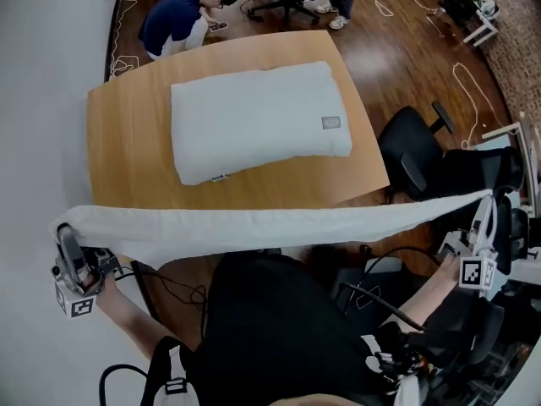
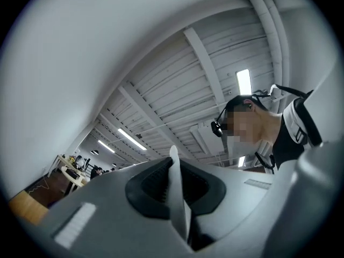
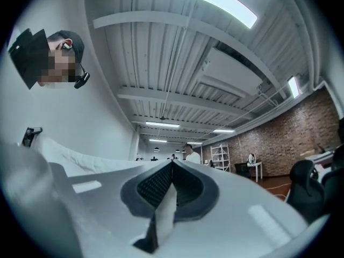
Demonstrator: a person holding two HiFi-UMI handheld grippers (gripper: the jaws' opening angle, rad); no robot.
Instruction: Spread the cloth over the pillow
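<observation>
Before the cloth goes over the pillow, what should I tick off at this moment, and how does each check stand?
1. Left gripper shut on one end of the cloth: ok.
2. Right gripper shut on the other end: ok.
3. Cloth stretched in one span between them: ok.
4. Cloth opened to full width: not ok, it is bunched into a narrow band.
5. Pillow lying flat on the table, top bare: ok.
6. Cloth above the pillow: not ok, it hangs at the table's near edge, short of the pillow.
</observation>
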